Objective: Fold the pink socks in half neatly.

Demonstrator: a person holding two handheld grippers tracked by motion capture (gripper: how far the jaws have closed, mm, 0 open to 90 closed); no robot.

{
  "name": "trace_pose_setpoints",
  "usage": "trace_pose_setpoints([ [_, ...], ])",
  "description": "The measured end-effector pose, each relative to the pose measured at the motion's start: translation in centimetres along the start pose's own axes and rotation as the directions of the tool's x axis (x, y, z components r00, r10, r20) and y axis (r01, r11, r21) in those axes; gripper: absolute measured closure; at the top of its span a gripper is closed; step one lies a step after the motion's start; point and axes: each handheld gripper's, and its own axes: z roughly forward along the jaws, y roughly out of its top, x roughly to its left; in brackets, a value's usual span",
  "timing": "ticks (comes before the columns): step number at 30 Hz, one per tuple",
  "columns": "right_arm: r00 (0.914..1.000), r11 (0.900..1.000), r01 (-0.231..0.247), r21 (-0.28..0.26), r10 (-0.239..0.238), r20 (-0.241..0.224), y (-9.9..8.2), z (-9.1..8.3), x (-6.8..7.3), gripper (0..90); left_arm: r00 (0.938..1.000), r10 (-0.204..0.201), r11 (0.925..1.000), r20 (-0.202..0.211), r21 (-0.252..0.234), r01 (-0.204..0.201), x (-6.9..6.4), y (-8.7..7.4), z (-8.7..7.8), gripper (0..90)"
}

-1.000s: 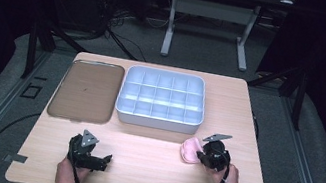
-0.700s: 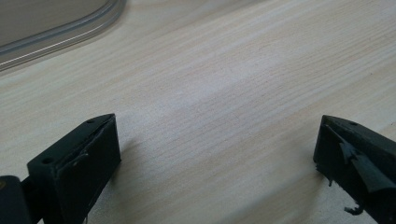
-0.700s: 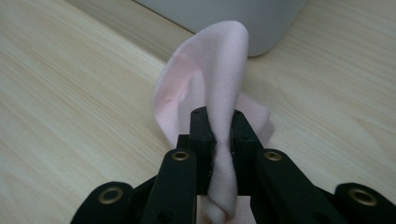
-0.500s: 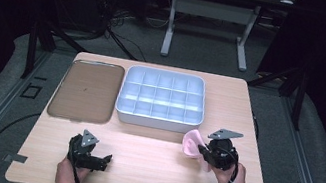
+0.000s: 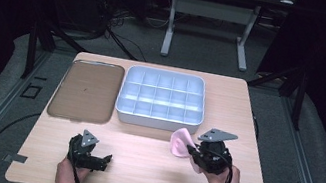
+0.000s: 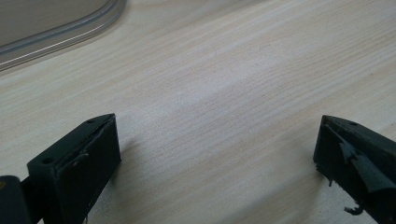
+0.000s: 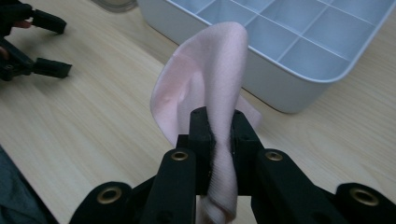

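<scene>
pink cloth [image 7: 205,88] pinched in our right gripper [image 7: 219,123] — left gripper [image 6: 215,154] open, empty.
a thin pinch — it could slip before the far white tray [image 5: 158,116].

Soft matt pink cloth [image 7: 210,88], smooth white plastic organizer [image 5: 162,99], pale wood-grain table [image 5: 147,170]

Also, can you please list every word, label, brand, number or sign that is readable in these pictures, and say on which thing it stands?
There are none to read: no print, label or number shows on the pink cloth, the white divided box, the brown tray, the wooden table, the left gripper or the right gripper.
</scene>
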Motion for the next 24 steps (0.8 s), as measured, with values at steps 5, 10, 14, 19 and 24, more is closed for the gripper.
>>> trace_pose_setpoints([
  [5, 0.9984, 0.9998, 0.017, -0.012, -0.017, -0.053, -0.2, 2.3, 2.7, 81.6, 1.0, -0.001, 1.0, -0.001, 0.001, 0.001, 0.0, 0.0, 0.0, 0.1],
  [10, 0.9953, 0.9941, 0.078, 0.075, -0.074, -0.063, -1.0, 6.7, 5.2, 80.7, 1.0, -0.002, 1.0, 0.0, 0.001, 0.002, 0.0, 0.0, 0.0, 0.1],
  [14, 0.9919, 0.9844, 0.119, 0.13, -0.112, -0.059, -1.8, 9.5, 6.3, 79.2, 1.0, -0.001, 1.0, 0.0, 0.001, 0.001, 0.0, 0.0, 0.0, 0.1],
  [19, 0.9904, 0.9782, 0.131, 0.162, -0.122, -0.066, -2.3, 10.6, 6.8, 77.1, 1.0, -0.002, 1.0, 0.0, 0.001, 0.002, 0.0, 0.0, 0.0, 0.1],
  [24, 0.9875, 0.9784, 0.132, 0.158, -0.116, -0.106, -2.7, 11.4, 6.8, 68.5, 1.0, -0.003, 1.0, 0.0, 0.001, 0.003, 0.0, 0.0, 0.0, 0.1],
])
